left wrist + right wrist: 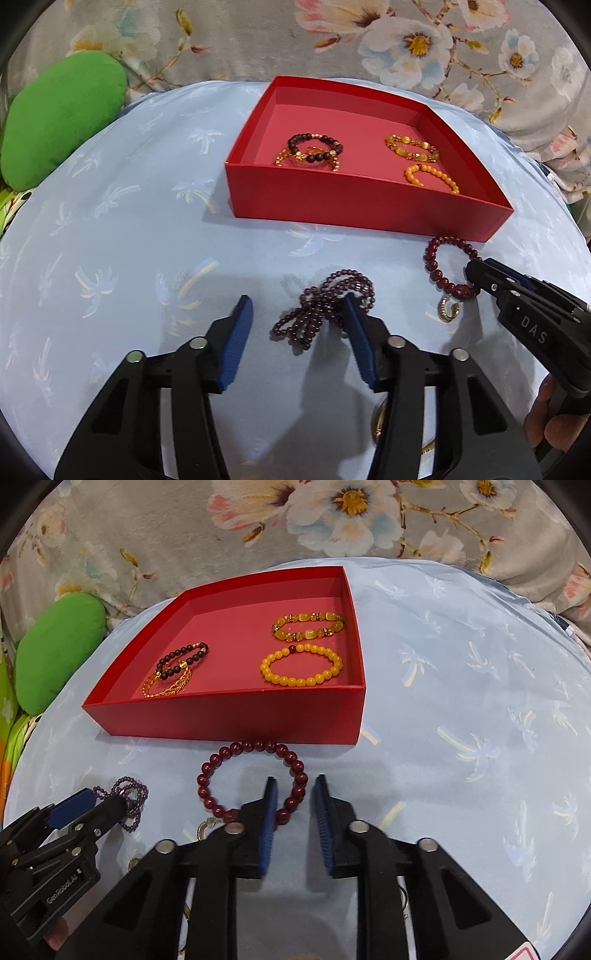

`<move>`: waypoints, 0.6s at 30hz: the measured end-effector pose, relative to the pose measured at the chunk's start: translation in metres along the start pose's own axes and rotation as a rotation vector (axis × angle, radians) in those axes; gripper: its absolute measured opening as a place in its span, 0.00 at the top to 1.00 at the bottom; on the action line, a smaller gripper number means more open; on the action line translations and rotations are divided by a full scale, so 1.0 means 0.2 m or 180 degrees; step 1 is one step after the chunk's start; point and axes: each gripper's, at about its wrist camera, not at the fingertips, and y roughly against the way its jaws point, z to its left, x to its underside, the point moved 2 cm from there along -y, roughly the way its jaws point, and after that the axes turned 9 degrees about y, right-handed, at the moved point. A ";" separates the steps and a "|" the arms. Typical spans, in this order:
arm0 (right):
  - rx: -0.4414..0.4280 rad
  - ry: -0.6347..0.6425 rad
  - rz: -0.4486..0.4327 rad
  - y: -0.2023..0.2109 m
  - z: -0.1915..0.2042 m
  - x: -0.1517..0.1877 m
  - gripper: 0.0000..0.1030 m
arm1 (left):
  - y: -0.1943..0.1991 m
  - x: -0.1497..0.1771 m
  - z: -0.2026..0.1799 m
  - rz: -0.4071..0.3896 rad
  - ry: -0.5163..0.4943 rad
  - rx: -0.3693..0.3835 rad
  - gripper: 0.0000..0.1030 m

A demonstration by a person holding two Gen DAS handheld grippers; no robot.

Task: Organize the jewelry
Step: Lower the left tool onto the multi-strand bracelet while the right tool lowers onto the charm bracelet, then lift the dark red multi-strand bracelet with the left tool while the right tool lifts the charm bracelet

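Observation:
A red box [332, 197] [229, 716] on the light blue cloth holds several bracelets: a dark bead one [314, 147], a gold chain one [168, 685], an amber one [308, 626] and a yellow bead one [301, 664]. My left gripper [299, 310] is open, its fingers straddling a dark purple bead strand [321, 314]. My right gripper [295, 790] is open, its fingers either side of the right arc of a dark red bead bracelet [255, 781] [448, 266] lying just in front of the box. A small gold ring [448, 310] lies beside it.
A green cushion [62, 114] [59, 642] lies at the far left. A floral blanket [406, 40] runs along the back. More gold pieces [380, 421] lie under the grippers near the front edge.

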 end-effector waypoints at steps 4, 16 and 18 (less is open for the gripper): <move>-0.0023 -0.0022 -0.0016 0.02 0.00 0.02 0.92 | 0.00 0.00 -0.03 0.0029 -0.0058 0.0097 0.80; -0.0102 -0.0132 -0.0147 0.20 -0.05 0.08 0.93 | 0.09 0.03 -0.05 0.0015 -0.0075 0.0181 0.88; -0.0116 -0.0142 -0.0195 0.25 -0.06 0.08 0.93 | 0.14 0.03 -0.06 -0.0005 -0.0083 0.0204 0.89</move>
